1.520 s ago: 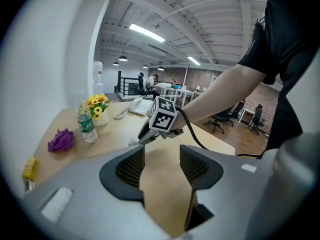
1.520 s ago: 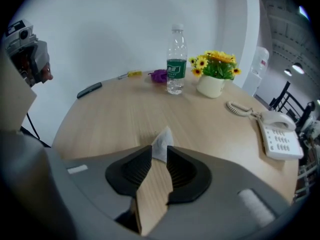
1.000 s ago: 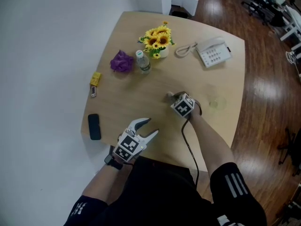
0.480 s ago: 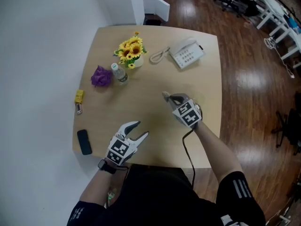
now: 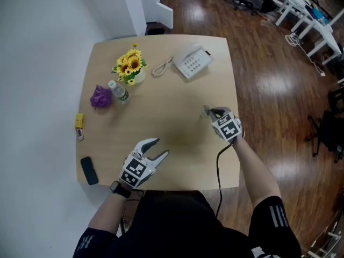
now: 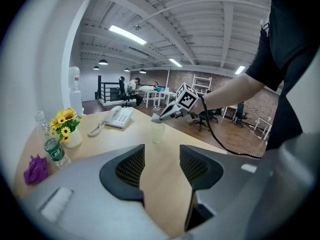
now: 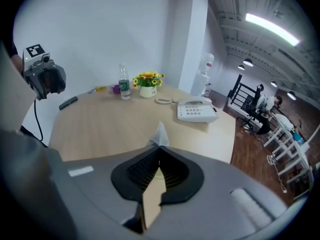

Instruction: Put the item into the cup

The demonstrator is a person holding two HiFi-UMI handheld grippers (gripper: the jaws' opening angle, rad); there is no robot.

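Note:
A clear plastic cup (image 6: 157,132) stands near the table's right edge. My right gripper (image 6: 156,117) hovers with its tip just above the cup's rim. It is shut on a small white crumpled scrap (image 7: 160,133), which pokes out past the jaw tips (image 7: 159,147). In the head view the right gripper (image 5: 207,111) is at the right side of the table, and I cannot make out the cup there. My left gripper (image 5: 160,148) rests near the front edge, open with nothing between its jaws (image 6: 161,152).
At the back of the wooden table (image 5: 172,106) are a white desk telephone (image 5: 192,63), a pot of sunflowers (image 5: 129,67), a water bottle (image 5: 119,92) and a purple clump (image 5: 100,97). A yellow item (image 5: 79,120) and a black handset (image 5: 88,170) lie along the left edge.
My right gripper has carried the white scrap to the right, from mid-table to above the cup. The left gripper has stayed open near the front edge. The head view has shifted.

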